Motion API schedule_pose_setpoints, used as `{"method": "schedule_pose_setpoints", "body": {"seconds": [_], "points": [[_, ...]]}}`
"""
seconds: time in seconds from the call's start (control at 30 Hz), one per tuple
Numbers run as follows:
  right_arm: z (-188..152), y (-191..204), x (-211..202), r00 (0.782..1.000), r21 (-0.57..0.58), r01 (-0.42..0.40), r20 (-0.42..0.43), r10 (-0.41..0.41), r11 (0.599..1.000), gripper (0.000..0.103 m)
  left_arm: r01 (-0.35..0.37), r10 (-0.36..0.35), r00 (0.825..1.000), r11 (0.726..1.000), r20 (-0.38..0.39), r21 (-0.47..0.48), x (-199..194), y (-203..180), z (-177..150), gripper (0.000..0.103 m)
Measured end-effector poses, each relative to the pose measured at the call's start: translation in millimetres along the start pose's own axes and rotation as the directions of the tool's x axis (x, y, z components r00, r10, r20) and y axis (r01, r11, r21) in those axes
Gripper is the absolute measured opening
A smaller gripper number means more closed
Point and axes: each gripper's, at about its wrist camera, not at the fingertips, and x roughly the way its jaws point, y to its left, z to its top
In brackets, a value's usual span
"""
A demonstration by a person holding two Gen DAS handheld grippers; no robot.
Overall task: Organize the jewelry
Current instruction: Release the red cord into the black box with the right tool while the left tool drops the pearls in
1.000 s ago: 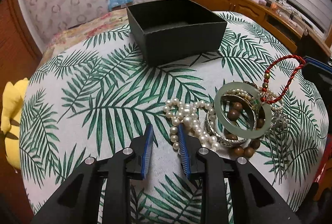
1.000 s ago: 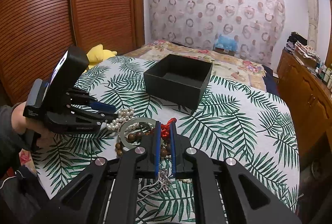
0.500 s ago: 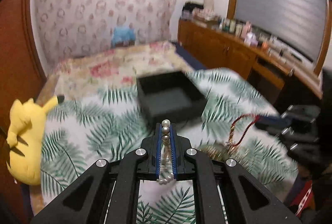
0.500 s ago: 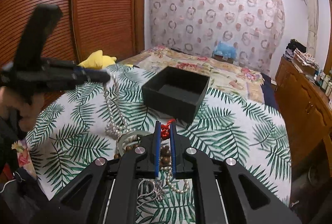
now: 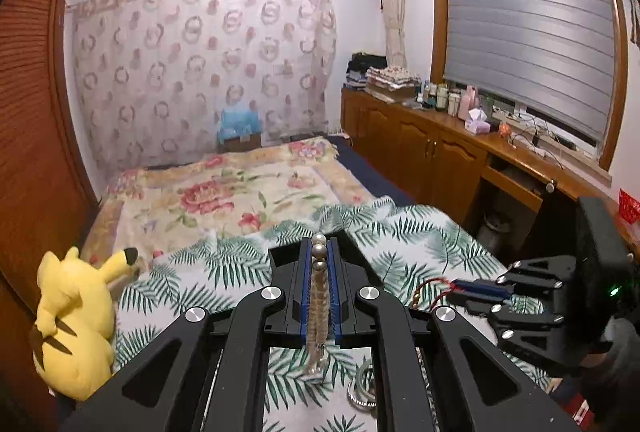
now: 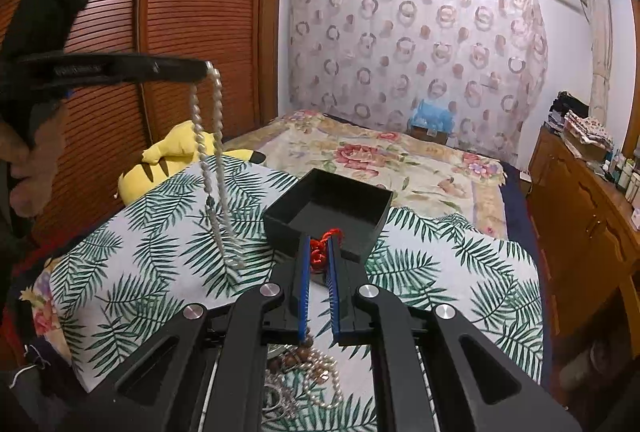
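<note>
My left gripper (image 5: 319, 244) is shut on a white pearl necklace (image 5: 319, 252), with a few pearls showing at its tips. In the right wrist view the left gripper (image 6: 200, 69) is high at the upper left, and the pearl necklace (image 6: 212, 151) hangs from it in a long loop above the table. My right gripper (image 6: 319, 246) is shut on a red cord bracelet (image 6: 324, 244), just in front of the open black box (image 6: 328, 207). The left wrist view shows the right gripper (image 5: 476, 290) low on the right, the red cord bracelet (image 5: 432, 286) trailing from its tips.
The table has a palm-leaf cloth (image 6: 140, 272). A pile of beads, pearls and silver pieces (image 6: 304, 364) lies under my right gripper. A yellow plush toy (image 6: 172, 159) sits at the table's left edge. Behind are a bed (image 6: 380, 159) and wooden cabinets (image 5: 440, 151).
My left gripper closed on the pearl necklace and rose high, pulling it off the pile so it hangs free. The right gripper lifted slightly with the red cord.
</note>
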Motion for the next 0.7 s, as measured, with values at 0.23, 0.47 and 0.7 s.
{"method": "schedule_pose_setpoints", "body": {"seconds": [0.23,0.47,0.7], "points": [[13.5,-13.8,22.8,1.000,0.013,0.010,0.003,-0.010,1.000,0.010,-0.023,0.022,0.999,1.000,0.034,0.017,4.6,-0.4,29.3,0.007],[30.4,-27.6,53.2,1.000,0.033,-0.006,0.002,0.006,0.999,0.010,-0.059,0.057,0.997,0.998,0.058,0.030,18.3,0.5,63.0,0.007],[31.9,-44.0,103.9,0.995,0.094,-0.077,-0.052,0.082,0.993,0.011,-0.064,0.062,0.997,0.997,0.049,0.038,40.0,-0.3,78.2,0.007]]}}
